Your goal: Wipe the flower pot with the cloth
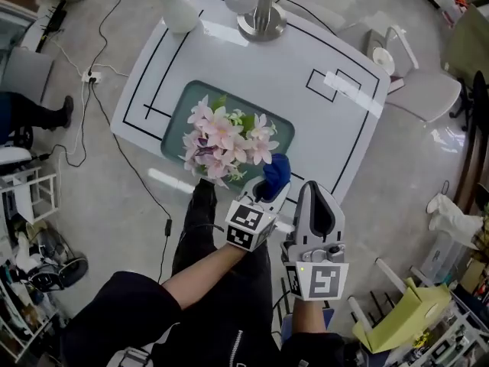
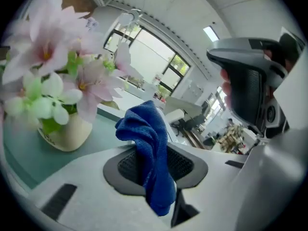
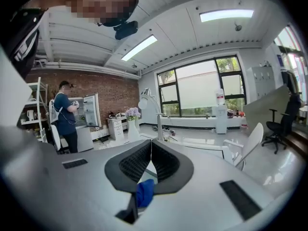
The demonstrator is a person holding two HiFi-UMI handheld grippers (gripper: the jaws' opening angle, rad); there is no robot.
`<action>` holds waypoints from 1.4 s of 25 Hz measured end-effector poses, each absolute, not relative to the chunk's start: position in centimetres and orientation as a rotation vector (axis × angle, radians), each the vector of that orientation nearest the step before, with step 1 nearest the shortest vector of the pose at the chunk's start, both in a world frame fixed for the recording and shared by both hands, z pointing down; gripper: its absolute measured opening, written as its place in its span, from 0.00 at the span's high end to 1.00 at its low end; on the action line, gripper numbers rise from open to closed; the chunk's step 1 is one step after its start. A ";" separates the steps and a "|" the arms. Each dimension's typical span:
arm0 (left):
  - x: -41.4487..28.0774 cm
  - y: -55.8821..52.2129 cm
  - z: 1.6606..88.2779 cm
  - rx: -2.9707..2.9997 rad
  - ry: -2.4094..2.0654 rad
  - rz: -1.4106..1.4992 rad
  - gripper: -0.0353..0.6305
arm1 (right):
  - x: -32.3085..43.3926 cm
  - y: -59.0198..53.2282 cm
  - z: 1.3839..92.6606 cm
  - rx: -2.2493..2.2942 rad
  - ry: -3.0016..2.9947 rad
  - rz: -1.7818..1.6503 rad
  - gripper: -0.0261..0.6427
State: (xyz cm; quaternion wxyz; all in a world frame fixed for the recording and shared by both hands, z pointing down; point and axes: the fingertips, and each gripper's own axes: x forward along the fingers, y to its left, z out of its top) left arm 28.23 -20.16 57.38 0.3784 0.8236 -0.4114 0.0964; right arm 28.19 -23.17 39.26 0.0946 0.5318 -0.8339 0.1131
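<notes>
Left claw (image 2: pixel 155 163) clamped on cloth (image 2: pixel 146 129); right claw (image 3: pixel 150 160) closed, empty. Pot (image 2: pixel 67 134) near, untouched. Press loose fold flat to pot wall, below flowers (image 2: pixel 48 57).

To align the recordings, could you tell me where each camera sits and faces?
Head view: on the head, steeply down at the table; a forearm, left gripper, right gripper show.
Left gripper view: along its jaws clamping the cloth, toward the flower pot.
Right gripper view: along its shut jaws, into the room.
Head and left views share the cloth.
</notes>
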 end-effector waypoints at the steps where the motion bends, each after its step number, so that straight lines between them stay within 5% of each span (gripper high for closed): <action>1: 28.5 -21.2 57.5 2.054 -1.118 0.198 0.76 | 28.9 -23.7 39.2 1.537 -2.493 0.328 0.95; 14: 23.1 -27.7 61.9 1.539 -1.510 -0.148 0.76 | 30.4 -24.6 40.8 1.277 -2.593 0.335 0.95; 35: 18.2 -18.5 61.6 1.493 -1.496 -0.100 0.76 | 26.9 -22.0 37.9 1.248 -2.743 0.373 0.95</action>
